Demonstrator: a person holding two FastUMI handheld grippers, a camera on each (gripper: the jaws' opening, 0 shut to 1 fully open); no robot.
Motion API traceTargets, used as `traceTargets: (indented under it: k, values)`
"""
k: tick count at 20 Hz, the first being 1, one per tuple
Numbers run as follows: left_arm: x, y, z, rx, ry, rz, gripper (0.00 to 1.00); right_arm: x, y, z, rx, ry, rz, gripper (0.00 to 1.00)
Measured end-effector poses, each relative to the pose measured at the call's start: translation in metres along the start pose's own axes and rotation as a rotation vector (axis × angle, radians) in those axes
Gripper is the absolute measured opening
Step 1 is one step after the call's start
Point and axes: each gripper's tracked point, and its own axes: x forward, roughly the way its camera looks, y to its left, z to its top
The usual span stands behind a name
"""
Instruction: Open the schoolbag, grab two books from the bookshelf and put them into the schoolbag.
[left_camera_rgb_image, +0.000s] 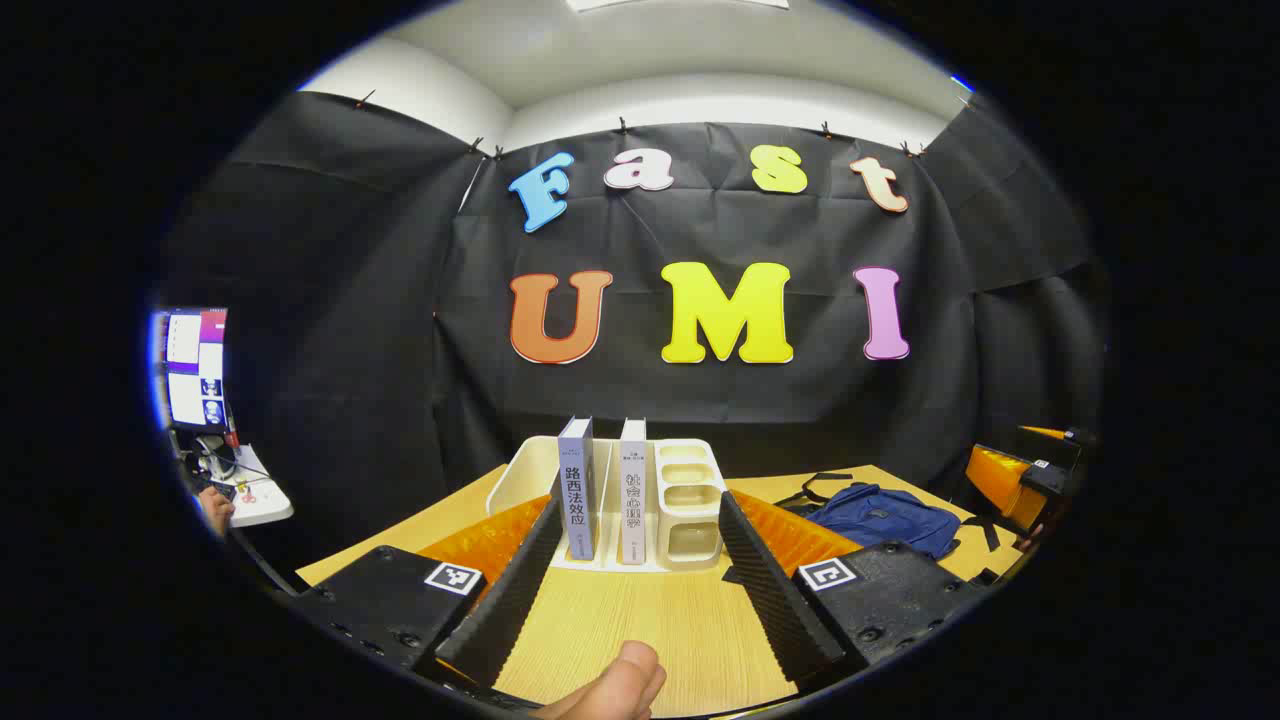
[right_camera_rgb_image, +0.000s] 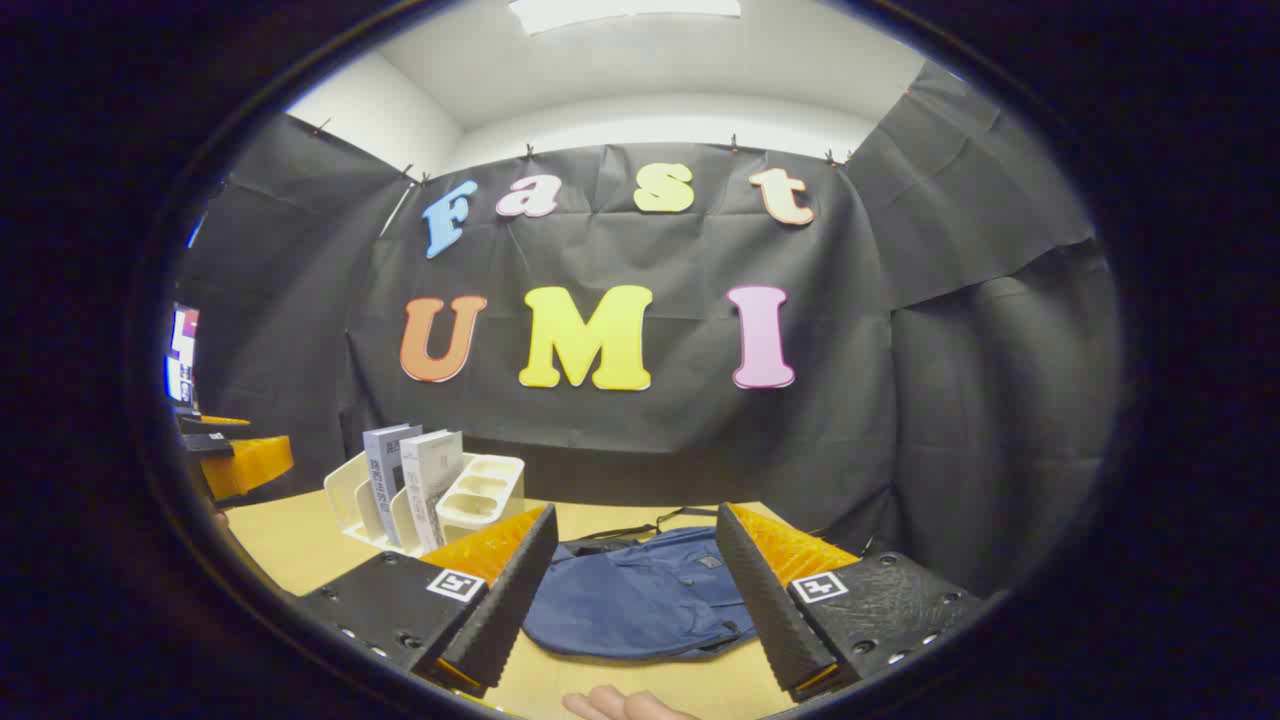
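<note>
While both grippers hover with jaws spread and empty, the right gripper (right_camera_rgb_image: 635, 585) faces the schoolbag (right_camera_rgb_image: 640, 600), lying flat and closed on the table (right_camera_rgb_image: 300, 540). Left of the schoolbag, two upright books (left_camera_rgb_image: 605, 490) stand in the bookshelf (left_camera_rgb_image: 690, 500), dead ahead of the left gripper (left_camera_rgb_image: 635, 580).

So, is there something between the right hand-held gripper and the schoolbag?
Nothing visible. The right hand-held gripper is open and faces the schoolbag, which lies flat on the table straight ahead between its fingers.
</note>
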Motion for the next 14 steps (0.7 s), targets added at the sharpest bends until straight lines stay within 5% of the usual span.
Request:
traceTargets:
  k: [14]
  values:
    - [0.004,0.032,-0.001,-0.03,0.005,0.034,0.99,0.002,0.034,-0.021,-0.07,0.055,0.045,0.95]
